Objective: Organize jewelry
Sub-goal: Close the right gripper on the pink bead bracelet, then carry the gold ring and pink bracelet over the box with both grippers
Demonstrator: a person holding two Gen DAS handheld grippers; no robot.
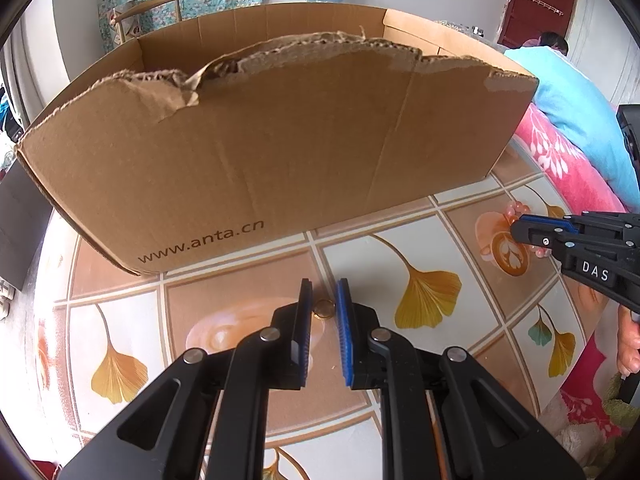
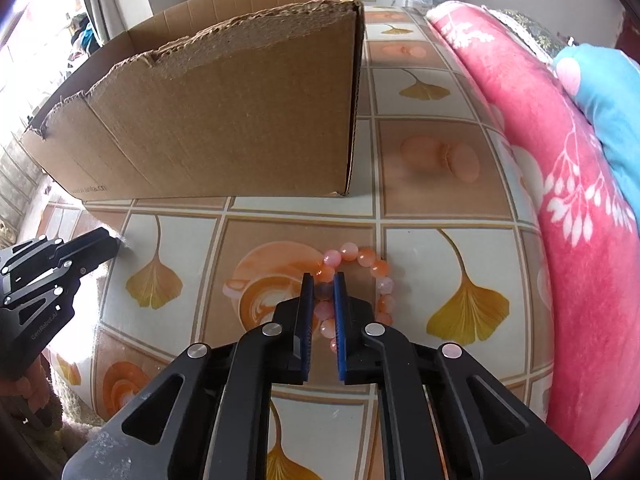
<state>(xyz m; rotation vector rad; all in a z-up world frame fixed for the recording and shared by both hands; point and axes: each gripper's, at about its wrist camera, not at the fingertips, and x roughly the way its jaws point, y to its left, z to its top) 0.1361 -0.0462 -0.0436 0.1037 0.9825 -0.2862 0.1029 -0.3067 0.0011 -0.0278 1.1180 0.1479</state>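
A small gold ring (image 1: 323,309) sits between the blue pads of my left gripper (image 1: 324,285), which is shut on it just above the patterned tablecloth (image 1: 424,240). A bracelet of pink and orange beads (image 2: 372,259) lies on the cloth, and my right gripper (image 2: 323,280) is shut on one side of its loop. In the left wrist view the right gripper (image 1: 520,233) reaches in from the right edge, with beads (image 1: 514,210) showing around its tip. A brown cardboard box (image 1: 280,152) with a torn top edge stands just behind both grippers; its inside is hidden.
The box (image 2: 220,120) fills the far left of the table in the right wrist view, where the left gripper (image 2: 114,246) comes in at the left edge. A pink floral blanket (image 2: 580,200) and light-blue fabric (image 2: 612,92) border the table's right side. A hand (image 1: 628,344) holds the right tool.
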